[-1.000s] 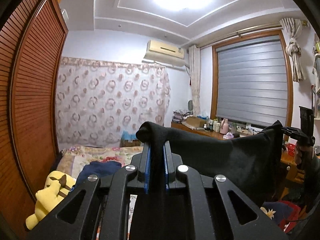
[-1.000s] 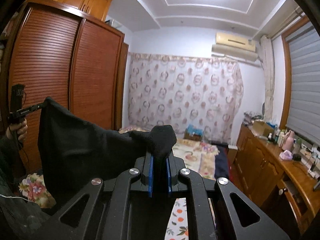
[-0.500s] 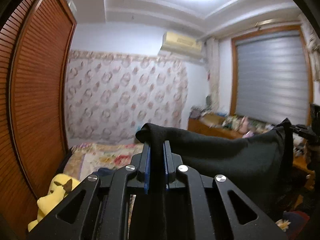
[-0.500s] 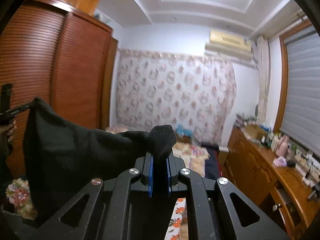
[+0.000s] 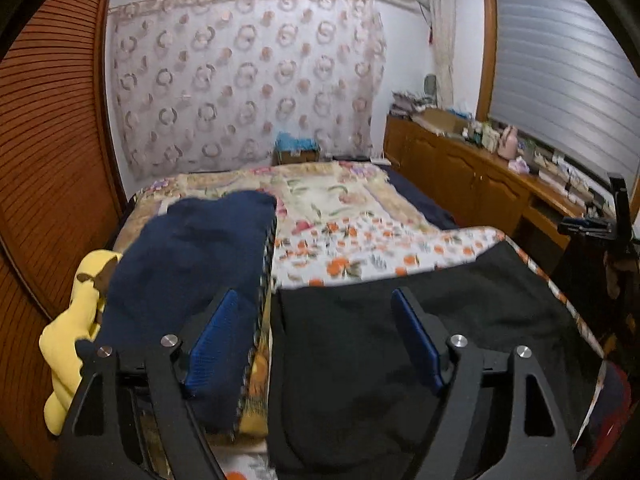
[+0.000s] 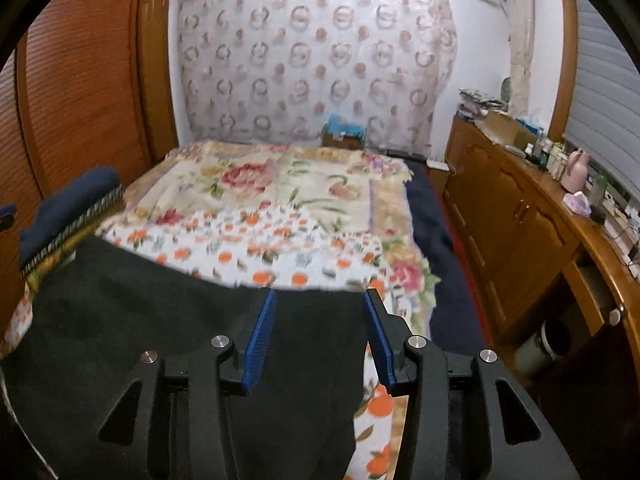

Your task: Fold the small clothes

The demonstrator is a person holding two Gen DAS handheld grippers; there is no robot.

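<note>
Taking the black garment [image 5: 400, 344] as the landmark: it lies spread flat on the near part of the bed [image 5: 340, 208], a matte, fuzzy, roughly rectangular cloth over the orange-flowered quilt [image 6: 256, 248]. To its left a yellow plush toy [image 5: 76, 320] sits at the bed's edge beside the slatted wooden wardrobe [image 5: 44, 160]. Just beside the garment's left edge lies a dark navy garment [image 5: 188, 264], thick and rumpled, partly behind the left gripper's blue ribbed pad [image 5: 214, 340]. The left gripper [image 5: 316, 336] hangs over the black cloth with jaws spread wide, holding nothing. The right gripper [image 6: 318, 336] is likewise parted above the garment's right part, empty. Beyond the garment hangs a circle-patterned curtain [image 6: 316, 60]. To its right runs a glossy wooden cabinet [image 6: 520, 216] cluttered with bottles, under grey blinds [image 5: 560, 64].
</note>
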